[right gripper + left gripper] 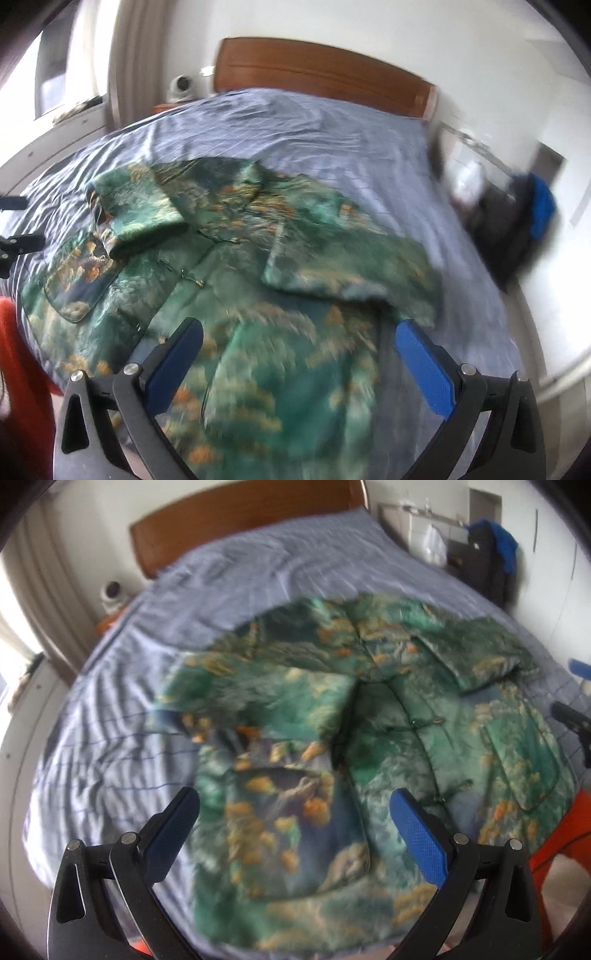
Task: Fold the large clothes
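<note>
Green printed jacket (369, 738) lies flat, front up, on the bed (236, 572), near the foot end where we stand. Both sleeves are already folded in across the chest: one sleeve (266, 698) in the left wrist view, the other sleeve (340, 273) in the right wrist view. Toggle buttons run down the middle and a patch pocket (77, 291) shows on one side.

Our left tool (295, 808) hangs above the hem with its blue fingers wide apart, holding nothing. Our right tool (299, 339) is likewise spread open and empty, over the lower part of the jacket.

Next step, we judge, is the fold of hem up toward collar. To do it well we would pinch both hem corners at the same level, taking all layers of the padded cloth, lift evenly and lay the hem on the folded sleeves without dragging them out. The fabric looks slick and thick, so a shallow pinch may slip.

Bed sheet (110, 738) is grey-blue with thin lines and wrinkled, soft underneath, so pressing down will not crease the fold sharply. Wooden headboard (317, 74) stands at the far end, white walls around, a small camera (181, 86) beside it, dark bag (487, 557) with blue cloth at the side. Frames are blurred, so fine detail is unclear.
</note>
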Tool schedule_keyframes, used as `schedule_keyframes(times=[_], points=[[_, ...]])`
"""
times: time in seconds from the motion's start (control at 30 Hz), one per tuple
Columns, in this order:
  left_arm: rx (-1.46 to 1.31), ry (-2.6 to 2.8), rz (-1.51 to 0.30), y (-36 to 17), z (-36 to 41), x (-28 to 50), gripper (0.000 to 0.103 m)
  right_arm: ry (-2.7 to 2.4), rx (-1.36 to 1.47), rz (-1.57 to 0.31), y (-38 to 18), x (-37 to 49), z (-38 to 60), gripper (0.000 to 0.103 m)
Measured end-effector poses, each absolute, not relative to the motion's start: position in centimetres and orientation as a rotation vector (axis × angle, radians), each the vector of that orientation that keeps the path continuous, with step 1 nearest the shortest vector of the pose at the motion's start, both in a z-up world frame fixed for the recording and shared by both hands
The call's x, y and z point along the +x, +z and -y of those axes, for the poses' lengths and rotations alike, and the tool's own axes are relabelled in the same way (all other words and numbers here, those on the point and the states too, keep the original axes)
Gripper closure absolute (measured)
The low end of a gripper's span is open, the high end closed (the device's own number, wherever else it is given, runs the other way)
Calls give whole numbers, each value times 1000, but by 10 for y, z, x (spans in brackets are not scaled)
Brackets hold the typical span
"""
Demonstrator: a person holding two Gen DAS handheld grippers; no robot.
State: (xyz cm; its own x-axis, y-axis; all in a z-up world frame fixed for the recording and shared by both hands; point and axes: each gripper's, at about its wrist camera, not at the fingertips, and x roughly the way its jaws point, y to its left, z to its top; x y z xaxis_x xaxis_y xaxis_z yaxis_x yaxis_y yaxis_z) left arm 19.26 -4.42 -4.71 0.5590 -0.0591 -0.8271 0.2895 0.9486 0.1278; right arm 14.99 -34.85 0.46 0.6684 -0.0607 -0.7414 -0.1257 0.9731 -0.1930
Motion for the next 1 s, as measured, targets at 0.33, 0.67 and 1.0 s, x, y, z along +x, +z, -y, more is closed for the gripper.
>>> schedule_keyframes(times=[0.33, 0.67, 1.0], points=[[466, -122, -1025, -128, 93, 270, 4, 80, -268, -1039, -84, 265, 329, 14], [164, -140, -1035, -80, 19, 283, 88, -46, -176, -990, -64, 284, 379, 85], [-259, 229, -878, 15, -229, 274, 89, -358, 5, -759, 72, 202, 567, 89]])
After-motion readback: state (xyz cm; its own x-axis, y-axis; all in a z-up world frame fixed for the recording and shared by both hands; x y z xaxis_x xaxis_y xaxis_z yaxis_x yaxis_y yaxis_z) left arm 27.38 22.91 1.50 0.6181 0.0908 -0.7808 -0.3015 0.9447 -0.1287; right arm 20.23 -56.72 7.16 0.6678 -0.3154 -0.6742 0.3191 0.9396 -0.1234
